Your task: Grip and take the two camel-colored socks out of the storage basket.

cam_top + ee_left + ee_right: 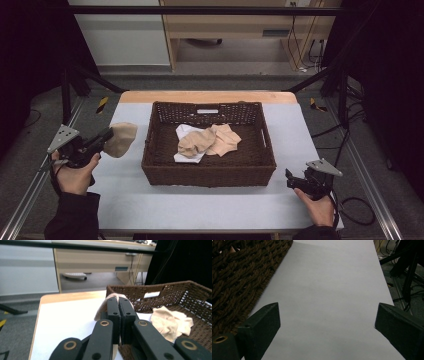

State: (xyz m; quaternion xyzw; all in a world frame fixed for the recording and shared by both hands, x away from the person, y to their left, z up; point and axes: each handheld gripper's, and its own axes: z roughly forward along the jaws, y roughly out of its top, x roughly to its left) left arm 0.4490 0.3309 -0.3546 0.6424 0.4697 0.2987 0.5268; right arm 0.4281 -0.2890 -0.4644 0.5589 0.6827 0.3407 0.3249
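A brown wicker basket (165,174) stands in the middle of the white table (200,205). Inside it lie a beige cloth (210,140) on top of a white cloth (184,131). My left gripper (109,135) hovers left of the basket, shut on another beige cloth (121,138) that hangs from its jaws. In the left gripper view the jaws press together over that beige cloth (103,305), with the basket (175,293) just beyond. My right gripper (289,180) rests low at the basket's front right corner, open and empty above bare table (329,297).
The basket wall (239,280) runs close along the left of my right gripper. Metal frame rails (30,185) border both table sides. A wooden desk (240,25) and cables (305,50) stand behind the table.
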